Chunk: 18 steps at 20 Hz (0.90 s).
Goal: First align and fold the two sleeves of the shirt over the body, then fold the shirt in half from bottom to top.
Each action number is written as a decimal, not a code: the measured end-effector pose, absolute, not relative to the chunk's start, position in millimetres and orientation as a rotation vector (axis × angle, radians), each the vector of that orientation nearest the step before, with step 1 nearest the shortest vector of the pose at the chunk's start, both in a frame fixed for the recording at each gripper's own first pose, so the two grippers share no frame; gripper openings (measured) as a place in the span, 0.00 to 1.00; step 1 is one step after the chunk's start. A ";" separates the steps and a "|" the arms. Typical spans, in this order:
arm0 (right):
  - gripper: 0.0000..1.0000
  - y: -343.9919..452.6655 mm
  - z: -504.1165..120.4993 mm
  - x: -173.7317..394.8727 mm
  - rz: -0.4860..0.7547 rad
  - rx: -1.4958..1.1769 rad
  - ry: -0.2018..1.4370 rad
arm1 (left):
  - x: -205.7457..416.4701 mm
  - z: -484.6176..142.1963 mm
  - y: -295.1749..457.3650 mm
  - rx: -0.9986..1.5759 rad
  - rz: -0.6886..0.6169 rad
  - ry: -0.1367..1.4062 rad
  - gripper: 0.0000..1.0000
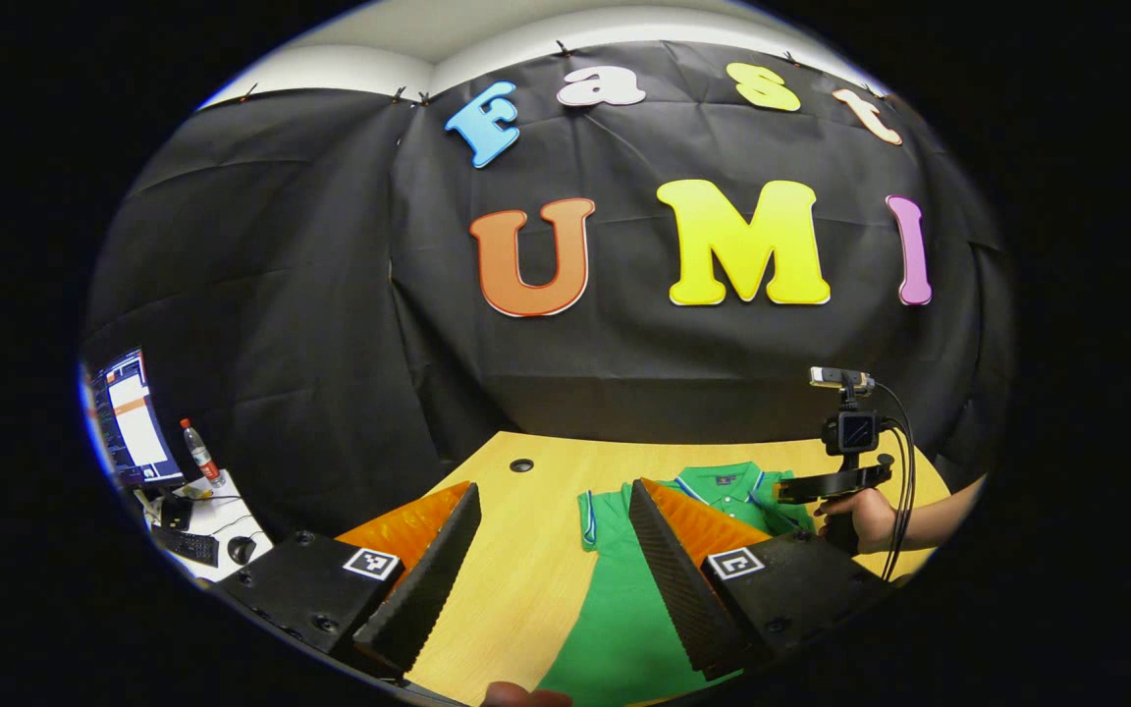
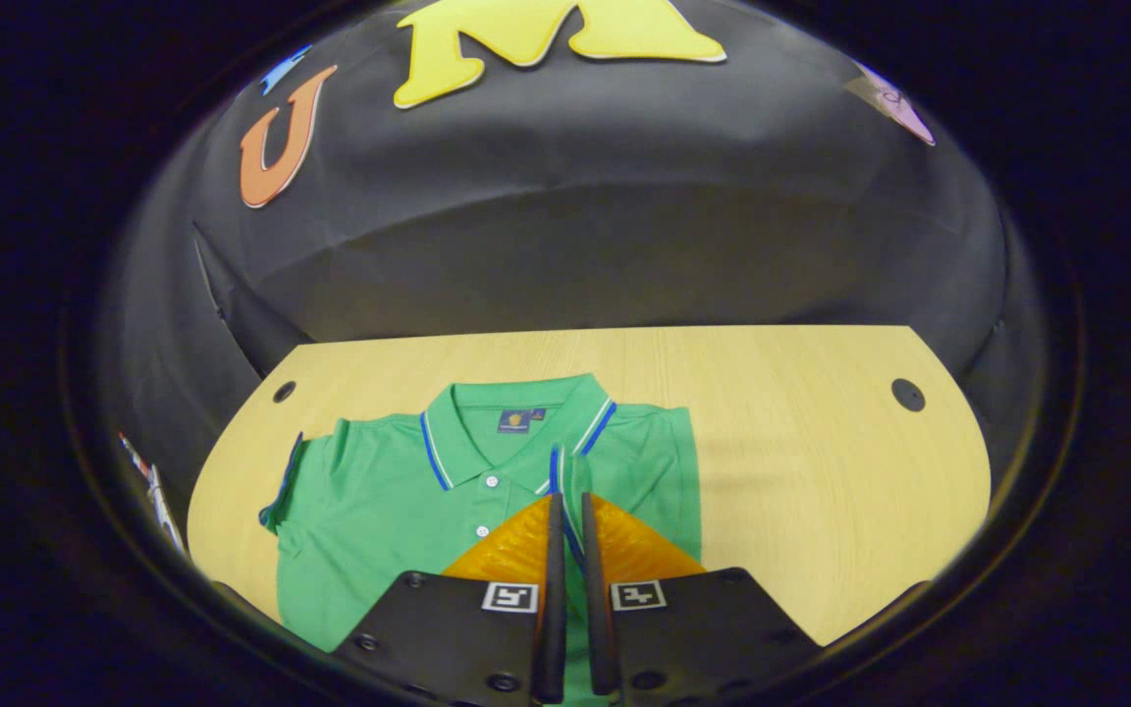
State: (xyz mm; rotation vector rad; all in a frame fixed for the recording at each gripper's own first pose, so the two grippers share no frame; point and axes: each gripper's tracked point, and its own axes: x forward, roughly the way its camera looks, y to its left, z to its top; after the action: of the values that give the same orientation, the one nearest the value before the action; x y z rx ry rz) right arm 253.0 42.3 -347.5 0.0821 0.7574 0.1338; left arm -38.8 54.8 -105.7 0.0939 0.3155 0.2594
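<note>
**Green shirt flat on the table, one sleeve folded in**

Lying flat on the wooden table: a green shirt, collar toward the black wall. On one side, sleeve spread out near the table's edge. On the other side, sleeve folded over the body, leaving a straight edge. Lots of bare table past that straight edge, out to a small round hole.

Right gripper low over the folded sleeve, fingers nearly closed with a thin gap. Cannot tell if cloth is pinched between them.

Left gripper up above the table, fingers wide apart, holding nothing. Bare wood between them, shirt edge just beside. Farther off, a hand holding the other gripper.
</note>
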 end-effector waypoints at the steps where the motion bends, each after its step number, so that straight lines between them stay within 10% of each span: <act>1: 0.16 45.0 -343.2 252.0 0.137 0.087 0.753 | -39.2 -105.6 59.0 0.089 0.263 0.316 0.98; 5: 0.65 31.2 -317.6 239.2 0.104 0.054 0.712 | -34.0 -105.9 65.4 0.057 0.236 0.315 0.98; 8: 0.82 14.5 -287.3 216.3 0.075 0.028 0.675 | -25.2 -107.7 65.3 0.039 0.184 0.304 0.98; 18: 0.84 -19.5 -161.6 77.1 0.139 -0.142 0.527 | 56.3 -185.8 54.1 -0.051 -0.051 0.461 0.98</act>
State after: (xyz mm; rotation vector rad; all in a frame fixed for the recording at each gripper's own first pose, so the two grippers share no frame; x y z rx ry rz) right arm 77.1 -19.5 -161.6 -0.1416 0.5270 0.1389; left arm 56.3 54.1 -185.8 -0.0506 0.4613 -0.0507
